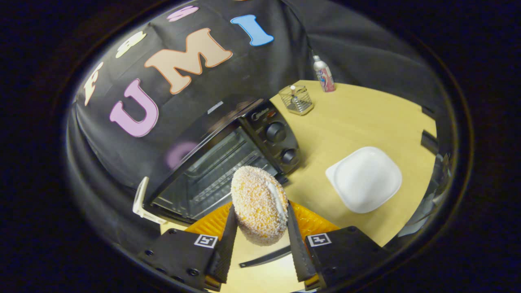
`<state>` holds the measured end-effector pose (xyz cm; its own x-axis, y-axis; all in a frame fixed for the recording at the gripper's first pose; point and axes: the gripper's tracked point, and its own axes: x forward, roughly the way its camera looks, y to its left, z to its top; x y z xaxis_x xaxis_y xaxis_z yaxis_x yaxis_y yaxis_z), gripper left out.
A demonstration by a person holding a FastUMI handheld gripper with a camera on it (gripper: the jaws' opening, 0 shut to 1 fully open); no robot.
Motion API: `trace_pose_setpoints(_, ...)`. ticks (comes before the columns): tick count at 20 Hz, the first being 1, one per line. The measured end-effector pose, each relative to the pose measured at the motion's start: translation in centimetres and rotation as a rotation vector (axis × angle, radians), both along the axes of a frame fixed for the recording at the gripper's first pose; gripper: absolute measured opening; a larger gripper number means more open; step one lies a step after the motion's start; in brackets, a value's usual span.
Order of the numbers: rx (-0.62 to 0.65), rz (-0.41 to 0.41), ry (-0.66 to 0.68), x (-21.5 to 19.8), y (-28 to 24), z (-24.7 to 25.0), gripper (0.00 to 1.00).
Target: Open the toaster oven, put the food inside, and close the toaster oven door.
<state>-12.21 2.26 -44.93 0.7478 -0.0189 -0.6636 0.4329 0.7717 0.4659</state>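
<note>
White plate (365,179) bare | toaster oven (228,162) open, rack bare | fingers (260,240) clamped on crumbed bun (258,205)

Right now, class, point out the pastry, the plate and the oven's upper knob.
Pastry (258,205): gripper view, middle of its sugared face, held between the gripper's fingers.
Plate (365,179): gripper view, its bare centre.
Upper knob (275,132): gripper view, the knob's front.

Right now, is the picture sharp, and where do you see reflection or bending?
In the gripper view the pastry, held between the claw fingers, is sharp; the fisheye curves the table edge; the oven glass door reflects the wall faintly; the white plate looks bright but not washed out.
</note>
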Motion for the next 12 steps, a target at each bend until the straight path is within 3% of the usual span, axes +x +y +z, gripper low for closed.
trace_pose_setpoints(5,0.191,-0.024,-0.060,3.2,5.0,-0.4,0.65)
trace_pose_setpoints(12,0.267,0.014,-0.085,7.3,8.4,-2.3,0.65)
